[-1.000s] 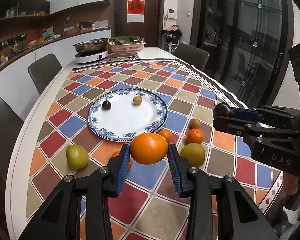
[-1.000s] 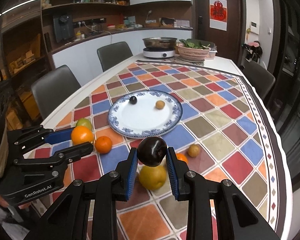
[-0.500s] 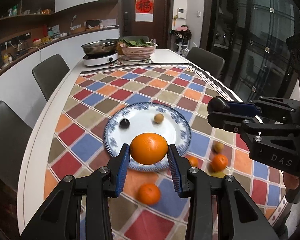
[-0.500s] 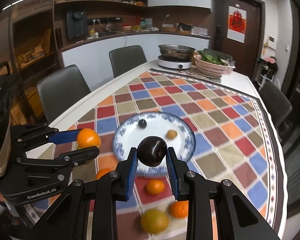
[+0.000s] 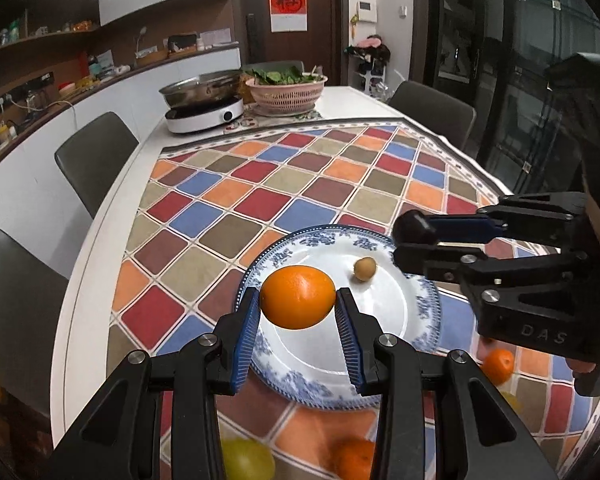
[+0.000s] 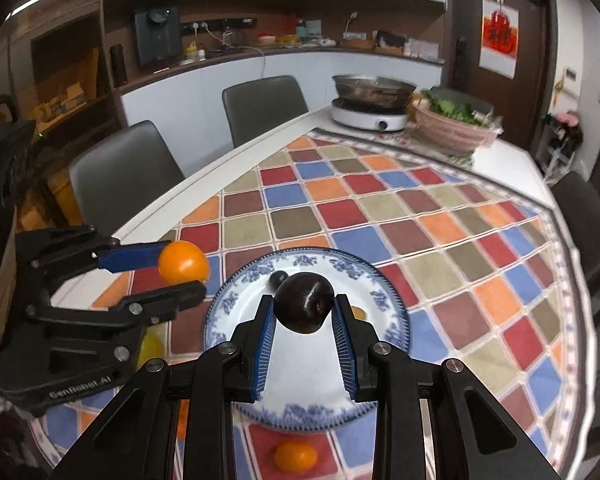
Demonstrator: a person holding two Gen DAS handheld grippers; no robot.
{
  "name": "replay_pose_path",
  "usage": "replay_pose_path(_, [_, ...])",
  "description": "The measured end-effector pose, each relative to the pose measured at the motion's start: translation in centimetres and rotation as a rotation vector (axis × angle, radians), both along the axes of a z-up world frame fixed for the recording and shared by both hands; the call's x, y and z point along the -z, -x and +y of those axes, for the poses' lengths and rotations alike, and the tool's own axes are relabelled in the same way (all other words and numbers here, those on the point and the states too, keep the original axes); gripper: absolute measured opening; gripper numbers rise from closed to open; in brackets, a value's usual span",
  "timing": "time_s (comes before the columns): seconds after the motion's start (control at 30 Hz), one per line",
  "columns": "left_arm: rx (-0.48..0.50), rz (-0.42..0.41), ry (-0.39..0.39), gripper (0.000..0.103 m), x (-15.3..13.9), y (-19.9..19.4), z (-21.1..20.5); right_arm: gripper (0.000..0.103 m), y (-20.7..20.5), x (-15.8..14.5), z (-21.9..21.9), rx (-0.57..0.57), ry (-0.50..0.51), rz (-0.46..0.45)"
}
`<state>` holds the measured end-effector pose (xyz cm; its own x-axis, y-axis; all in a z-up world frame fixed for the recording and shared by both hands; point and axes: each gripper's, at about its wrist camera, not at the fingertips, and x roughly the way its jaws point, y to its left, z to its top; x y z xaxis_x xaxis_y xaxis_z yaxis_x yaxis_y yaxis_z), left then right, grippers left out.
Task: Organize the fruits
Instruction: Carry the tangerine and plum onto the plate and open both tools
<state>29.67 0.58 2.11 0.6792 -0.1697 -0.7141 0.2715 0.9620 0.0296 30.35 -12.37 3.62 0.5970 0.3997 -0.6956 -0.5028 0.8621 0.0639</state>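
Observation:
My left gripper [image 5: 297, 312] is shut on a large orange [image 5: 298, 302] and hangs over the near left part of the blue-and-white plate [image 5: 400, 308]. A small tan fruit [image 5: 365, 269] lies on the plate. My right gripper [image 6: 304, 312] is shut on a dark plum [image 6: 305, 307] above the same plate [image 6: 240, 308], where a small dark fruit [image 6: 278, 279] shows just behind the plum. The left gripper [image 6: 180, 276] with its orange [image 6: 183, 262] appears at the left of the right wrist view. In the left wrist view the right gripper [image 5: 410, 236] reaches in from the right.
Loose fruit lies on the chequered cloth near the plate: small oranges [image 5: 498, 366] [image 6: 295, 456] and a green-yellow fruit [image 5: 246, 460]. A hotpot cooker [image 5: 204, 110] and a pink basket of greens [image 5: 286, 92] stand at the far end. Grey chairs [image 6: 124, 168] line the table.
Both grippers have carried their fruit forward over the table, from above the loose fruit to above the plate. The loose fruit now lies below and behind the fingers.

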Motion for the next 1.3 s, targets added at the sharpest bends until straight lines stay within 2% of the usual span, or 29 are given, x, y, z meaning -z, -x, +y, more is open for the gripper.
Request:
replay_pose_path(0.1, [0.003, 0.021, -0.008, 0.038, 1.0, -1.6, 0.1, 0.030, -2.7, 1.5, 0.1, 0.008, -0.023, 0.065])
replay_pose_path(0.33, [0.003, 0.079, 0.003, 0.038, 3.2, -4.4, 0.3, 0.030, -7.0, 4.6, 0.6, 0.039, 0.000, 0.152])
replay_pose_path(0.63, [0.002, 0.166, 0.003, 0.038, 6.1, -6.7, 0.3, 0.030, -9.8, 6.9, 1.5, 0.057, 0.009, 0.215])
replay_pose_path(0.97, [0.008, 0.198, 0.029, 0.038, 6.7, -7.2, 0.6, 0.031, -10.5, 7.8, 2.0, 0.057, 0.005, 0.248])
replay_pose_path(1.0, [0.010, 0.199, 0.023, 0.039, 6.7, -7.2, 0.6, 0.036, -10.5, 7.8, 2.0, 0.055, 0.004, 0.249])
replay_pose_path(1.07, [0.009, 0.195, 0.023, 0.045, 6.5, -7.0, 0.6, 0.041, -10.3, 7.5, 1.8, 0.065, 0.002, 0.240])
replay_pose_path(1.3, [-0.022, 0.174, 0.009, 0.046, 4.9, -5.9, 0.8, 0.042, -8.7, 5.8, 1.1, 0.090, 0.008, 0.199])
